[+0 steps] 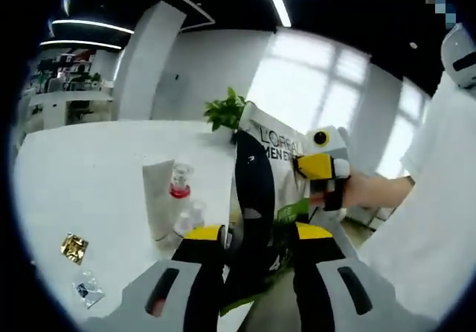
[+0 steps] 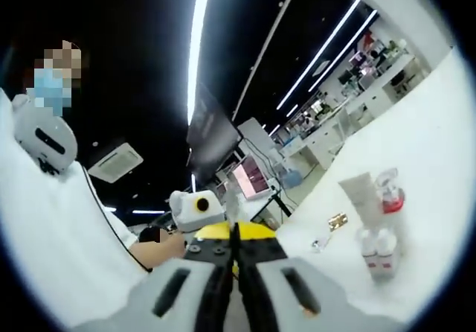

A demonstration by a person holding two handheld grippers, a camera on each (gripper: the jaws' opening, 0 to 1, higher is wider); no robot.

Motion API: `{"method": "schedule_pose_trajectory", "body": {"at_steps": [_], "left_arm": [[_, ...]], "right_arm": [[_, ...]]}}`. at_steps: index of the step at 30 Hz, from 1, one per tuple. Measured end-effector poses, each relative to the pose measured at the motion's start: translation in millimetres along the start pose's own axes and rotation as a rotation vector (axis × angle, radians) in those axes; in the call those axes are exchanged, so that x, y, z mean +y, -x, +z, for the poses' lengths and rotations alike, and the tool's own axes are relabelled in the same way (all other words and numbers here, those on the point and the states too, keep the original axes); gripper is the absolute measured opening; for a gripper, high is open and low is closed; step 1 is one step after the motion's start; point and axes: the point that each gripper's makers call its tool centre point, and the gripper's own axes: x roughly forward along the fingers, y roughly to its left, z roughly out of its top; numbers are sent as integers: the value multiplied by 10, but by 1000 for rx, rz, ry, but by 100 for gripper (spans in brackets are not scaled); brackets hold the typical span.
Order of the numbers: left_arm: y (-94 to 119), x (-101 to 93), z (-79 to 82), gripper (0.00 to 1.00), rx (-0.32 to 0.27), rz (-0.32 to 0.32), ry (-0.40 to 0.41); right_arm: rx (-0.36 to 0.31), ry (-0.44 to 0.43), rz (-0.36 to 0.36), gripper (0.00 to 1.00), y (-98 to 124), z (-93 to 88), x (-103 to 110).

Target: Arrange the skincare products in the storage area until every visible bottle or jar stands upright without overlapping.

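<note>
On the white desk (image 1: pixel 82 168) we see the tube (image 1: pixel 158 198) standing with small bottles (image 1: pixel 181 179) just beside it. Our left gripper (image 1: pixel 256 235) clamps the black L'Oréal bag (image 1: pixel 256 190); the right gripper (image 2: pixel 234 246) pinches something thin, edge-on. We should keep both holds steady, the bag's mouth open.

Wide bare table (image 1: pixel 89 168) open to my reach, white tube (image 1: pixel 158 198) and small bottles (image 1: pixel 190 216) clustered near its edge, gold sachet (image 1: pixel 74 247) apart, L'Oréal bag (image 1: pixel 256 190) blocking my left gripper (image 1: pixel 256 235)
</note>
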Motion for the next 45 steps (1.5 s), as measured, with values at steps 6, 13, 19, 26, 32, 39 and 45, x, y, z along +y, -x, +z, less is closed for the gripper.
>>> {"method": "schedule_pose_trajectory", "body": {"at_steps": [6,13,19,26,32,39,45], "left_arm": [[53,-110,-12,9,-10,-54,31],[56,-233,-25,0,-2,-103,73],[99,-250,22,0,-51,-121,174],[178,-275,179,0,-147,-142,269],[281,-212,416,0,-249,-154,338],[283,-180,471,0,-251,-152,344],[266,-78,469,0,-252,-129,371]], "right_arm": [[-3,-6,-37,0,100,23,-79],[16,-14,-62,1,101,12,-143],[-31,-17,-38,2,61,64,-125],[-45,-67,-43,11,10,-97,-146],[-81,-168,-13,12,-19,-232,-87],[-149,-212,-1,9,-40,-149,-79],[-176,-204,30,1,-34,-63,36]]}}
